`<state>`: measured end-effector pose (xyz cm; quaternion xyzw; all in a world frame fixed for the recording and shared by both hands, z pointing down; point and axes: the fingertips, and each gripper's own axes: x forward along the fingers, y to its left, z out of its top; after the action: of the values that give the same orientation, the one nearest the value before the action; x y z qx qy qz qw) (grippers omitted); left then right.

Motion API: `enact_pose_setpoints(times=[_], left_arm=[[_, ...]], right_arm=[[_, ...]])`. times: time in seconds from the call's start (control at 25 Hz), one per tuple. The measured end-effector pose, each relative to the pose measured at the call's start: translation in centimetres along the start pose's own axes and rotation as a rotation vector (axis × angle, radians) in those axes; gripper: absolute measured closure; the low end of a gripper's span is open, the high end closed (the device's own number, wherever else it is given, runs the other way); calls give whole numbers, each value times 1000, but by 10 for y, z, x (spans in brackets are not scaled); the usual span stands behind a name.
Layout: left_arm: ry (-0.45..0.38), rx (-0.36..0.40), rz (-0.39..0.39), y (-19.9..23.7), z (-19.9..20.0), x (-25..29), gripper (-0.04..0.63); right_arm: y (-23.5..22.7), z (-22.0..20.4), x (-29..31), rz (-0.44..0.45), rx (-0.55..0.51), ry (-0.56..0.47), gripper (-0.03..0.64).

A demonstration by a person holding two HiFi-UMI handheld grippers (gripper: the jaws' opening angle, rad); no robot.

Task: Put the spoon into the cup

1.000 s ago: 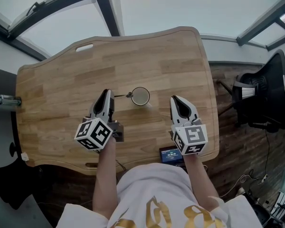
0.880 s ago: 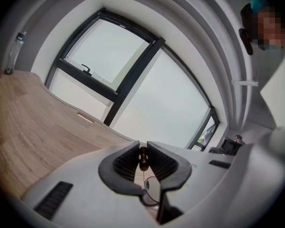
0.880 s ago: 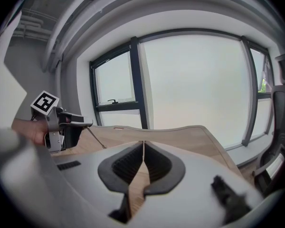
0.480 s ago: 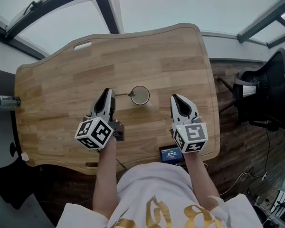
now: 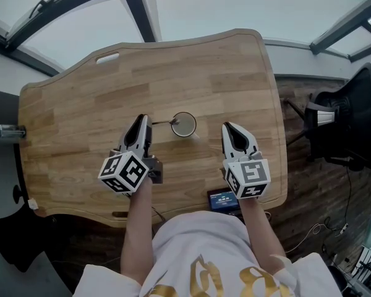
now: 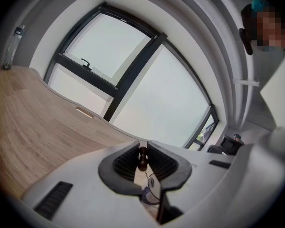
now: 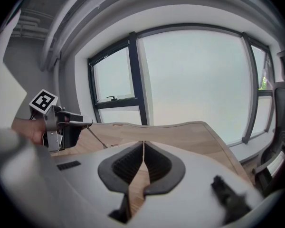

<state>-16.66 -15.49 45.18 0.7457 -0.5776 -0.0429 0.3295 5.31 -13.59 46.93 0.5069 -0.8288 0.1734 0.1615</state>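
Note:
A small clear glass cup stands upright near the middle of the wooden table. My left gripper is just left of it and shut on the dark handle end of a thin metal spoon. The spoon lies about level, and its bowl reaches the cup's left rim. In the left gripper view the spoon sits between the shut jaws of the left gripper, with the cup just beyond. My right gripper hovers right of the cup, shut and empty. The right gripper view shows the right gripper shut.
A small dark device with a lit screen lies at the table's near edge by the right gripper. A black office chair stands off the table's right side. A bottle is fixed at the left edge. Window frames lie beyond the far edge.
The left gripper has edged slightly right, which brought the spoon's bowl closer to the cup's rim. The right gripper has barely moved.

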Motion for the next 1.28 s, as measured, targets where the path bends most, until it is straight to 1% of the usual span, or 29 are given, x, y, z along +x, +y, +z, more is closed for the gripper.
enact_pose_setpoints(times=[1.28], left_arm=[[45,-9,-8,4,-14,13,538]], right_arm=[[0,-9,10,15,0,27,584]])
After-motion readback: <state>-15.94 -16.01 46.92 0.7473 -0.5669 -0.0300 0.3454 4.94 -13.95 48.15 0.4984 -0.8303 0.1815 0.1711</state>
